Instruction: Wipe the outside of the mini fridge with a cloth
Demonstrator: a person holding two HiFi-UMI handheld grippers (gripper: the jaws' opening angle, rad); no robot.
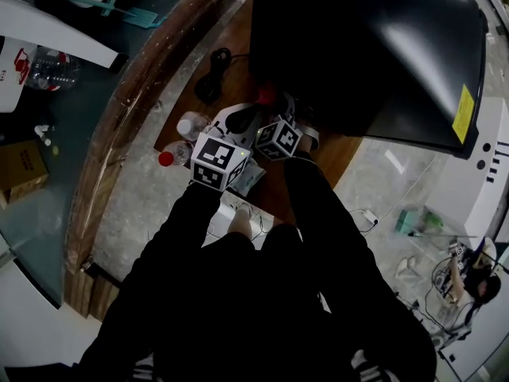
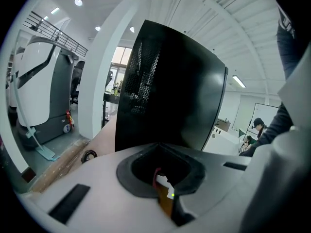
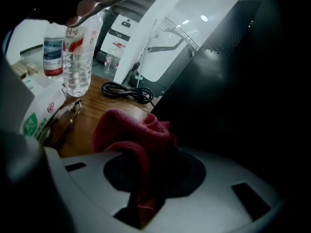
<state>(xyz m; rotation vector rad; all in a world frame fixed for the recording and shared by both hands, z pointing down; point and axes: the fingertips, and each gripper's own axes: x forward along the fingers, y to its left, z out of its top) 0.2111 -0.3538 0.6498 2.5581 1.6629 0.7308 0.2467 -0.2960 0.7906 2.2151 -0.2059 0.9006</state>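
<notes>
The black mini fridge (image 1: 366, 46) stands on a wooden table (image 1: 338, 156), its dark side wall (image 2: 170, 96) filling the left gripper view. A red cloth (image 3: 131, 135) is bunched between the jaws of my right gripper (image 3: 146, 178), which is shut on it close beside the fridge (image 3: 233, 81). From the head view the cloth (image 1: 266, 94) shows as a small red spot ahead of the right gripper (image 1: 272, 106). My left gripper (image 1: 238, 124) is next to it on the left. Its jaws (image 2: 160, 174) look shut with nothing in them, pointing at the fridge.
Two water bottles (image 3: 77, 57) (image 3: 51, 50) and a white-green packet (image 3: 36, 110) stand left of the cloth. A black cable (image 3: 129, 91) lies coiled on the table behind them. The table's curved edge (image 1: 119, 126) drops to the floor. A person (image 1: 477, 273) sits far right.
</notes>
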